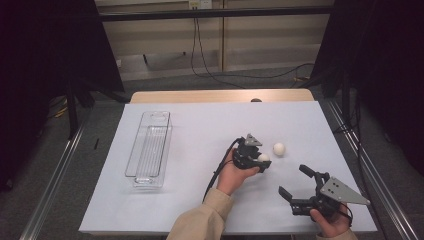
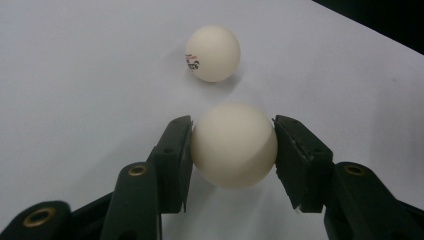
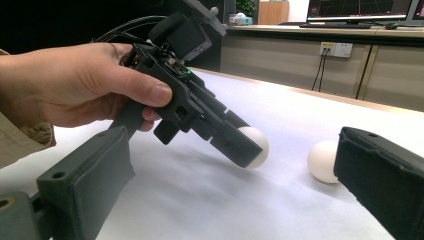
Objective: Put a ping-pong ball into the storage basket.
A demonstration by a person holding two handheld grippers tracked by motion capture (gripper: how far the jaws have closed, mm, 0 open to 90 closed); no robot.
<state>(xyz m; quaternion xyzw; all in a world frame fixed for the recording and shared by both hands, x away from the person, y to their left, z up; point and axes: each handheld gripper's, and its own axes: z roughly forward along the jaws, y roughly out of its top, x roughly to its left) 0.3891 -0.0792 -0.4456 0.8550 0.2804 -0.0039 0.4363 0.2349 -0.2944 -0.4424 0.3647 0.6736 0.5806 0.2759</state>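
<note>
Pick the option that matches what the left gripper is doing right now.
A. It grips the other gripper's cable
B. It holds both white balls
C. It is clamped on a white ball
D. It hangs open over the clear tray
C: in the left gripper view, the left gripper presses both pads against the held ball, while the second ball lies free on the white table sheet.

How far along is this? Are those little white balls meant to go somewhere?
Nothing looks finished yet: the clear tray at the left holds no ball. In hand: the left gripper has its jaws pressed on one white ball, apparently just off the table. Left: a second ball lies on the white sheet, probably next. The right gripper waits open. The tray as destination is my guess.
</note>
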